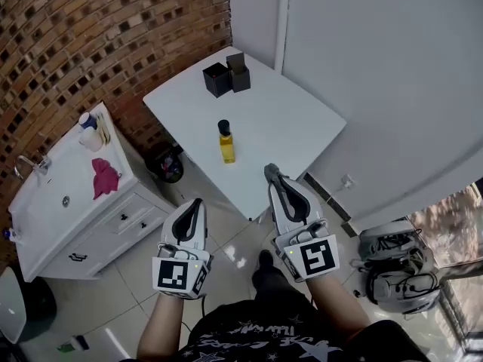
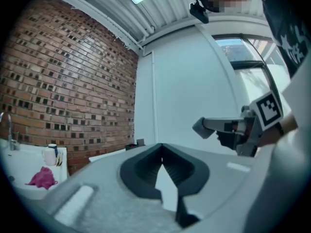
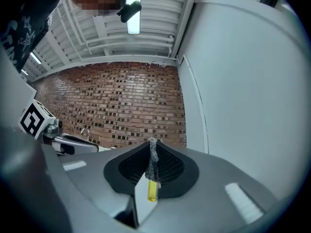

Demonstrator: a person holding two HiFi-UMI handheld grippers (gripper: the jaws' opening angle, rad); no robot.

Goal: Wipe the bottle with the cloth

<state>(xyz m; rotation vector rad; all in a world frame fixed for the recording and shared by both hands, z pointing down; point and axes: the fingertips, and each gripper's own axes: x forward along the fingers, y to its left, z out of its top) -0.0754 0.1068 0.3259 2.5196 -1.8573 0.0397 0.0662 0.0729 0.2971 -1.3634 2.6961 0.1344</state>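
A small yellow bottle [image 1: 226, 145] with a black cap stands upright near the middle of the white table [image 1: 294, 119]. It also shows low between the jaws as the bottle [image 3: 152, 191] in the right gripper view. A pink cloth [image 1: 104, 178] lies crumpled on the white sink cabinet [image 1: 53, 202] at the left, and this cloth [image 2: 42, 177] appears again in the left gripper view. My left gripper [image 1: 198, 202] hangs shut and empty above the floor, between cabinet and table. Just short of the table's near corner, my right gripper [image 1: 270, 170] is shut with nothing in it.
Two black boxes [image 1: 226, 75] stand at the table's far corner. A brick wall [image 1: 90, 29] runs behind the cabinet, which carries a tap [image 1: 30, 164] and a white cup [image 1: 90, 136]. A dark bin [image 1: 167, 164] sits on the floor between cabinet and table. Headsets [image 1: 396, 266] lie at the right.
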